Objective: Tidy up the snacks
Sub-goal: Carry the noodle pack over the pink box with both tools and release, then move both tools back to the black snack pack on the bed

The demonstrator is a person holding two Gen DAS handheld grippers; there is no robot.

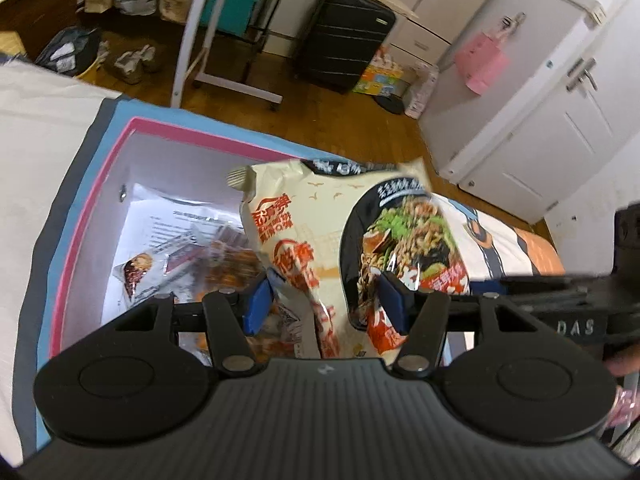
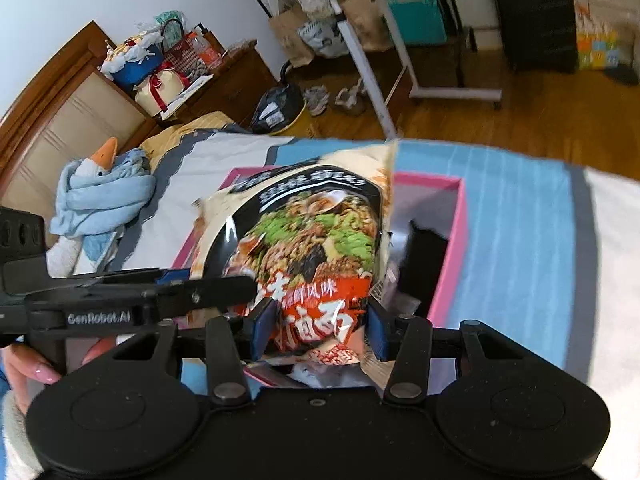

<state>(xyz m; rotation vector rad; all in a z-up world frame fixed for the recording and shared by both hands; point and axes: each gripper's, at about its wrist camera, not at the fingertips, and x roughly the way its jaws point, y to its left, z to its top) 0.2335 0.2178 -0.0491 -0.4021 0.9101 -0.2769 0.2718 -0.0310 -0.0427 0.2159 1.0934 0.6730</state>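
A cream noodle packet with a dark bowl picture is held above the pink-rimmed white box on the bed. My left gripper has its blue pads on both sides of the packet's lower part. My right gripper also clamps the same packet at its lower edge, over the box. Inside the box lie several smaller snack packets and a printed paper sheet. The other gripper's black body shows at each view's side.
The box sits on a blue blanket on the bed. A goose plush wrapped in a blue towel lies at the headboard side. On the wooden floor stand a white rolling desk, a black suitcase and white cabinets.
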